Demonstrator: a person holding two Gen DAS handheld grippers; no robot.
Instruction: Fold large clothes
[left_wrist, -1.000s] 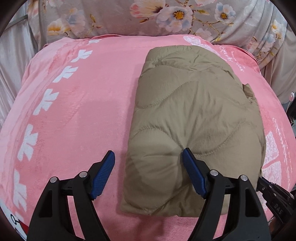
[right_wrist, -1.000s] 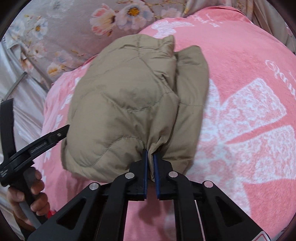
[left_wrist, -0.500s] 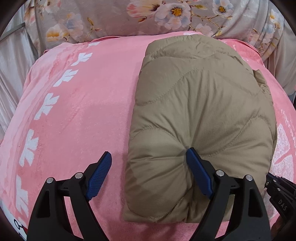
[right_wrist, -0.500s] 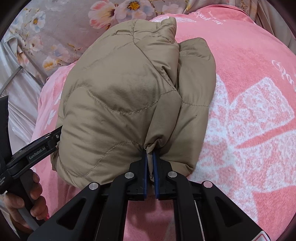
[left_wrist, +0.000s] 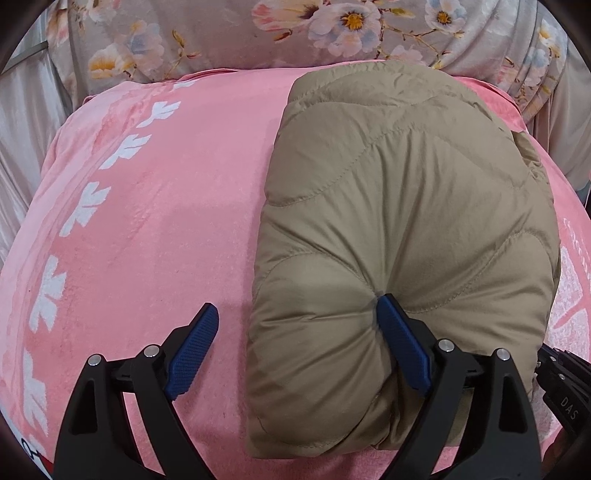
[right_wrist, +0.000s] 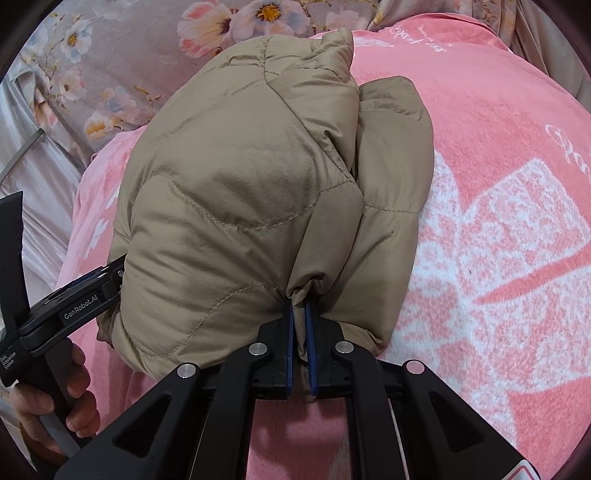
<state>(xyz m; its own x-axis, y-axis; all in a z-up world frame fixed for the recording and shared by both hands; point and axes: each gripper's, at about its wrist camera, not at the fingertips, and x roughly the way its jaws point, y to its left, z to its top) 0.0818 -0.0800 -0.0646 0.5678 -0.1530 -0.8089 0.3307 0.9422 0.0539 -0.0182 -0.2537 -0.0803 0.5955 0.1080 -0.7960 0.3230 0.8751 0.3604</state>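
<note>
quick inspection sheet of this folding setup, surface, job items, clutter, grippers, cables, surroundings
Surface: pink blanket with white leaf and flower prints, spread out under the work.
Job's things: tan quilted jacket, folded into a puffy bundle that lies on the blanket.
Clutter: nothing seen.
Grippers: left gripper open, its right blue pad pressing into the jacket's near edge, its left pad over bare blanket. Right gripper shut on a pinch of jacket fabric at the near edge.
Cables: nothing seen.
Surroundings: grey floral fabric behind the blanket; pale satin-like cloth at the left side; the person's hand on the left gripper's handle.
</note>
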